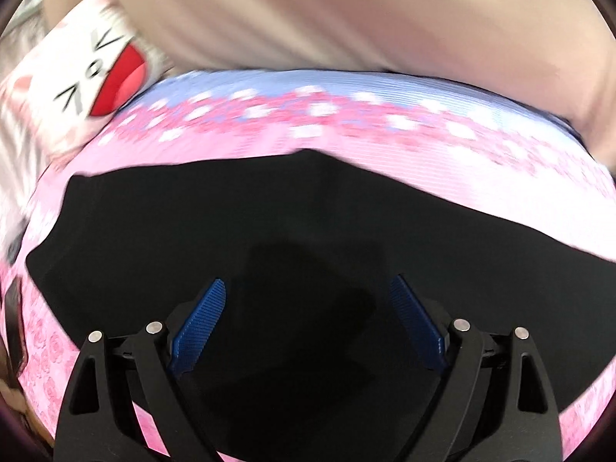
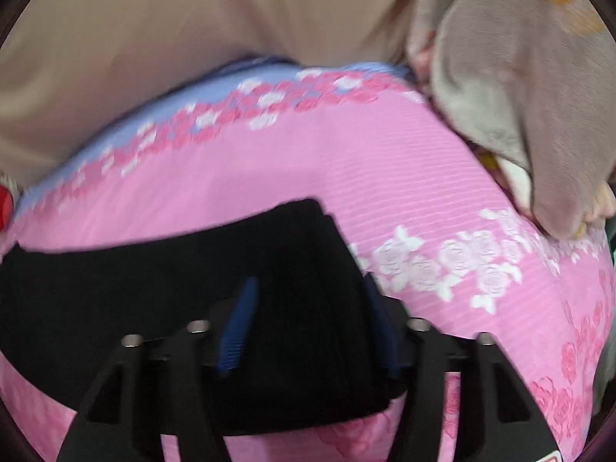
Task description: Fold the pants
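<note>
Black pants [image 1: 192,211] lie flat on a pink flowered sheet [image 1: 442,165]. My left gripper [image 1: 308,281] hovers over them with its blue pads [image 1: 202,323] spread wide and nothing pinched between them. In the right wrist view the pants [image 2: 115,288] end in a thick folded edge at the right. My right gripper [image 2: 310,277] has its jaws narrowed around that edge, and black cloth fills the gap between the pads [image 2: 238,323]. The right pad is half hidden by the fabric.
A white cushion with a cartoon cat face [image 1: 84,88] lies at the sheet's far left. Beige cloth [image 1: 308,19] fills the far side in both views. A grey flowered cloth [image 2: 519,96] is heaped at the right on the pink sheet [image 2: 346,161].
</note>
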